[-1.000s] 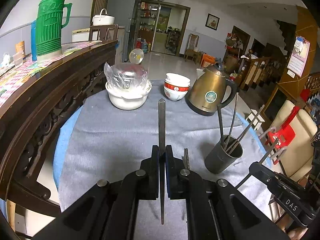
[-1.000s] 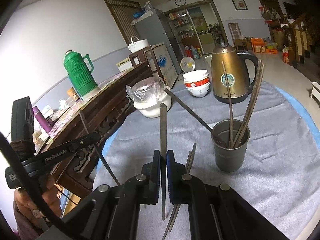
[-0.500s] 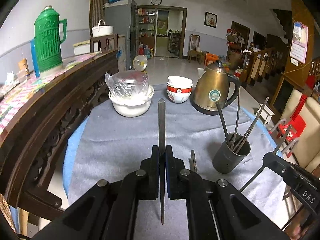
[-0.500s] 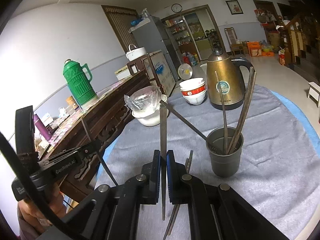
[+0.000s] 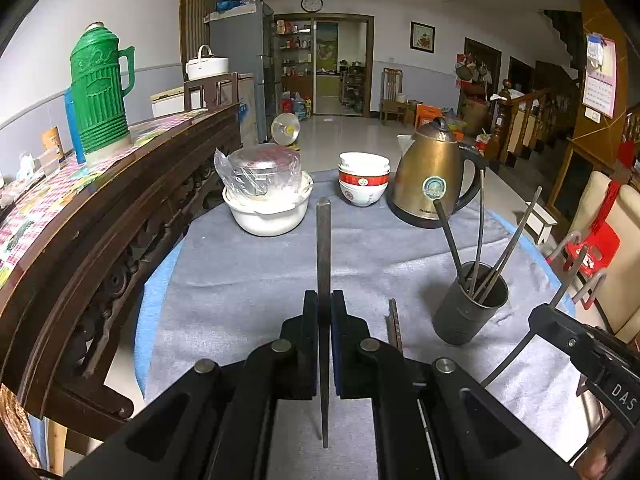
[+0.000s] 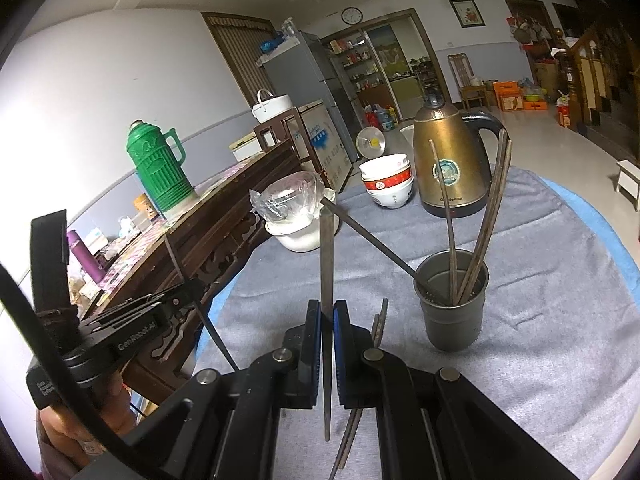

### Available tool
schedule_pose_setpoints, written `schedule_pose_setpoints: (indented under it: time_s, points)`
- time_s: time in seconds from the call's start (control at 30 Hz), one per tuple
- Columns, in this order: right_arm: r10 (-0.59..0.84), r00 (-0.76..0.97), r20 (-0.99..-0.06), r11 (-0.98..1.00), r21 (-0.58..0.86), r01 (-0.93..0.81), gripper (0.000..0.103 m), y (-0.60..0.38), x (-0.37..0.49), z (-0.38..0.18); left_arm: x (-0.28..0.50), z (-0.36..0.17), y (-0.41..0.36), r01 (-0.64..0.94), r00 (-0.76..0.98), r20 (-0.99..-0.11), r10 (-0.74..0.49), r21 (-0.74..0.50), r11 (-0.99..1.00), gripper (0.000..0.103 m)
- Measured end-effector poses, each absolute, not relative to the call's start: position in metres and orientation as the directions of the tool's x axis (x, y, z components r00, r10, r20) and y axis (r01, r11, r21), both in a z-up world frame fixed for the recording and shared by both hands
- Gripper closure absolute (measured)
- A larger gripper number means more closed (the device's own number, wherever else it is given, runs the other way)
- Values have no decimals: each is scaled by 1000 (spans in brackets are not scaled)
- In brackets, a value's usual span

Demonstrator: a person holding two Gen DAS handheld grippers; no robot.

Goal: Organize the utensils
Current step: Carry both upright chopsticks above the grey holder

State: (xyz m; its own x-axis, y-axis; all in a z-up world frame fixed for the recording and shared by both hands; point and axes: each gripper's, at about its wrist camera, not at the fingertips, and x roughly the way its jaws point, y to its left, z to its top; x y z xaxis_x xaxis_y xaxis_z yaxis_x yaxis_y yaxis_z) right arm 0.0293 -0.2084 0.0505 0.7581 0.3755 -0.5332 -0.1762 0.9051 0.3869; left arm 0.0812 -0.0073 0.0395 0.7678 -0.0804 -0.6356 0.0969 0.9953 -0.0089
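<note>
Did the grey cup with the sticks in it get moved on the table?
No. The grey cup stands in the same spot on the cloth, in front of the gold kettle; only the camera view shifted slightly.

A pale wall (image 5: 152, 40) with a grey lower band runs at 10 o'clock. A round clock (image 5: 311, 3) hangs above the doorway (image 5: 340, 68) at 12. A staircase (image 5: 532, 108) rises at 2, above pale floor (image 5: 360, 132).
</note>
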Motion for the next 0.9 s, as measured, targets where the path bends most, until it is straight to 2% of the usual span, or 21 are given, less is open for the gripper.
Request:
schedule_pose_setpoints:
  time_s: [0.4,0.6,0.8,0.9]
  points:
    - [376,762,-527,902,395,-172,97,-212,29,50,83,34,-8,107,751,-654,-88,-11,994,97]
    - [386,745,-544,897,410,-165,97,-213,33,43,91,23,4,119,702,-694,-157,-102,988,97]
    - [377,752,-540,895,422,-146,97,-218,33,43,95,22,16,117,689,-693,-213,-184,976,97]
    - [364,768,-528,898,417,-138,97,-221,30,48,93,25,14,120,697,-684,-215,-184,975,97]
